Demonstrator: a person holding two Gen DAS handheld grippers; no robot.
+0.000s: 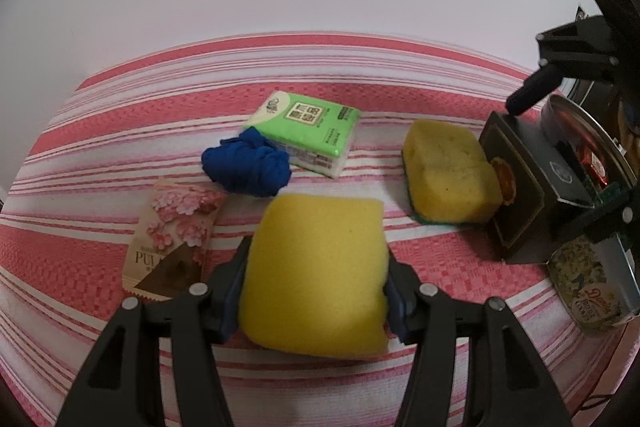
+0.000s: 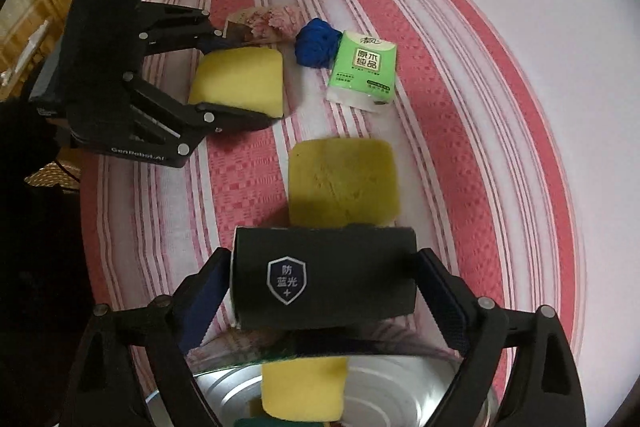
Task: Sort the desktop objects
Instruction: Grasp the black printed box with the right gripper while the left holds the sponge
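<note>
The left gripper (image 1: 314,291) clamps a yellow sponge (image 1: 316,275), probably lifting it for sorting. The right gripper (image 2: 320,297) stands spread around a black box (image 2: 324,277) above the tin (image 2: 400,383), pads apparently clear.

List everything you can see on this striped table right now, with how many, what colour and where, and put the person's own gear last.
sponge: one of three, yellow, clamped in the left tool
second sponge: yellow with a green underside, on the cloth beside the dark box
third sponge: yellow, in the round metal tin
tissue pack: one, green and white, far side of the cloth
blue cloth bundle: one, touching the tissue pack
snack packet: one, pink blossom print, left of the held sponge
dark box: one, black with a shield logo, between the right tool's fingers
tablecloth: one, red and white striped
left tool: black, shut on the sponge
right tool: black, open, pads clear of the box
</note>
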